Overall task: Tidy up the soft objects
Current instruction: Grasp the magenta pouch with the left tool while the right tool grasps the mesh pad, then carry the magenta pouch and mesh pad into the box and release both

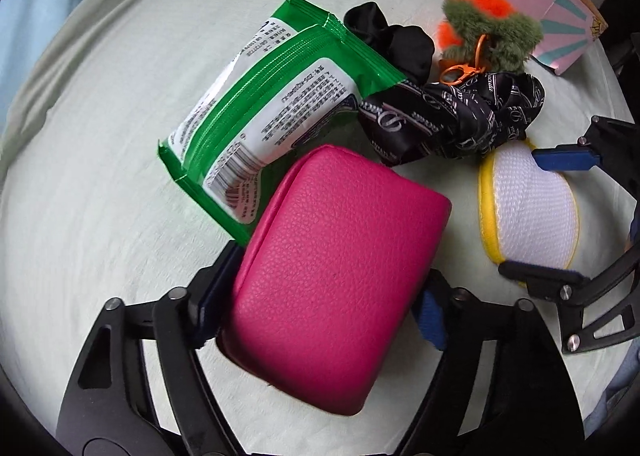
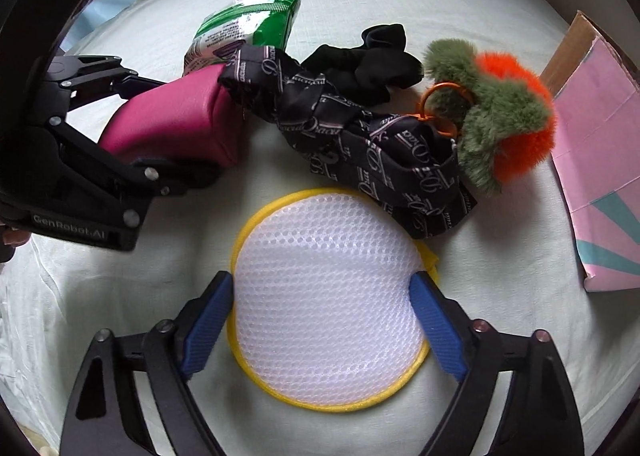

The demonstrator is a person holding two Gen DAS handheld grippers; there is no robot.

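The pink pouch covers the lower right corner of the green wet-wipes pack, and most of the pads of the left tool disappear behind its sides, so the contact itself is out of sight. The small print on the pack is too fine to read. In the right wrist view that pack is half hidden behind the pouch and the printed black scarf. The scarf also overlaps the upper right rim of the yellow-edged mesh bag. The pink cardboard box runs off the right edge there, and its top is cut off at the upper right of the left wrist view. The black scrunchie is partly tucked behind the pack.
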